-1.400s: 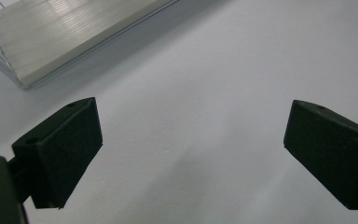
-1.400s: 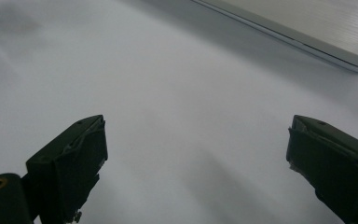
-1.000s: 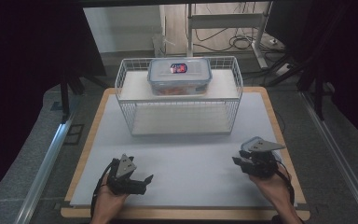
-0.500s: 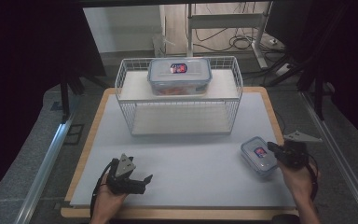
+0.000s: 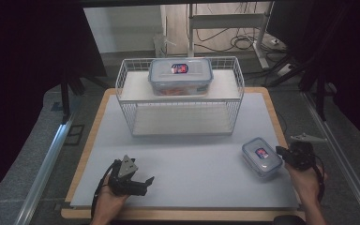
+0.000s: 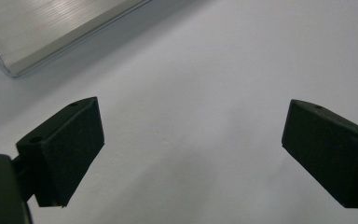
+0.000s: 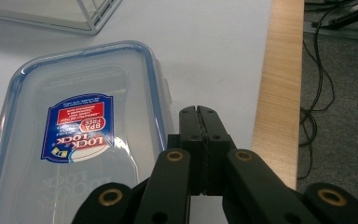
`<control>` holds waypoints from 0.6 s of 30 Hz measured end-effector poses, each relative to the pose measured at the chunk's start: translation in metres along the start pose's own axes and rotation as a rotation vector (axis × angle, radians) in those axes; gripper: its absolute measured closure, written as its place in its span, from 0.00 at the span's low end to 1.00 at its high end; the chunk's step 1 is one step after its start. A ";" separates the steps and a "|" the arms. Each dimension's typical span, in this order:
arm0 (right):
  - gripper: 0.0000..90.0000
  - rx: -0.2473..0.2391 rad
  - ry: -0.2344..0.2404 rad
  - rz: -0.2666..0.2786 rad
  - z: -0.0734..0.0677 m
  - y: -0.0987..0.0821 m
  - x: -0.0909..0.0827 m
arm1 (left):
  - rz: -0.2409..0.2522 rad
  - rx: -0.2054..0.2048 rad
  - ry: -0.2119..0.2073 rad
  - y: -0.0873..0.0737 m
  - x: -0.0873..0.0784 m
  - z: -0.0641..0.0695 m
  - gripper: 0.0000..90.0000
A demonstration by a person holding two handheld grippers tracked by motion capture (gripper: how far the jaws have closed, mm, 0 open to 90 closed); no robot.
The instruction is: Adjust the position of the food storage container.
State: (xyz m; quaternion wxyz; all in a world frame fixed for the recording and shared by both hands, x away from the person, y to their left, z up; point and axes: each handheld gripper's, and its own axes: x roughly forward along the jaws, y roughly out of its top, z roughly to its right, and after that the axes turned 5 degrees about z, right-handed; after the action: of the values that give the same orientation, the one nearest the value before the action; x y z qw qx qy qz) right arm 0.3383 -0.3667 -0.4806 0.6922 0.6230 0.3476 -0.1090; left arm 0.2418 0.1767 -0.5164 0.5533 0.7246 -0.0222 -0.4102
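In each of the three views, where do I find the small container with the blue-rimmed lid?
High view: small container, lower right on the white mat, beside the right gripper.
Left gripper view: not in this picture.
Right gripper view: small container, left half, beside the shut jaws.
Shared landmark: wire rack, its corner.

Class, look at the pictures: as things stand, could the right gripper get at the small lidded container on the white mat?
Probably yes. The right gripper sits just beside the small container on the white mat, with nothing between them. Its jaws are shut, pads together, so they would need to open first.
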 end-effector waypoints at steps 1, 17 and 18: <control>1.00 -0.002 0.001 0.001 -0.001 0.000 0.000 | -0.001 0.001 -0.001 0.000 0.000 0.000 0.06; 1.00 -0.096 0.149 -0.042 -0.053 0.008 0.021 | -0.012 0.014 -0.008 0.000 0.004 0.003 0.06; 1.00 -0.100 0.156 -0.042 -0.056 0.009 0.022 | -0.011 0.014 -0.009 0.000 0.004 0.003 0.06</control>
State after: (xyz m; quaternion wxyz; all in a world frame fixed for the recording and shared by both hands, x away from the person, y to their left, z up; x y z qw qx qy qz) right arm 0.3401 -0.3059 -0.4865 0.6908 0.5868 0.4186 -0.0571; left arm 0.2424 0.1719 -0.5186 0.5460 0.7267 -0.0237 -0.4162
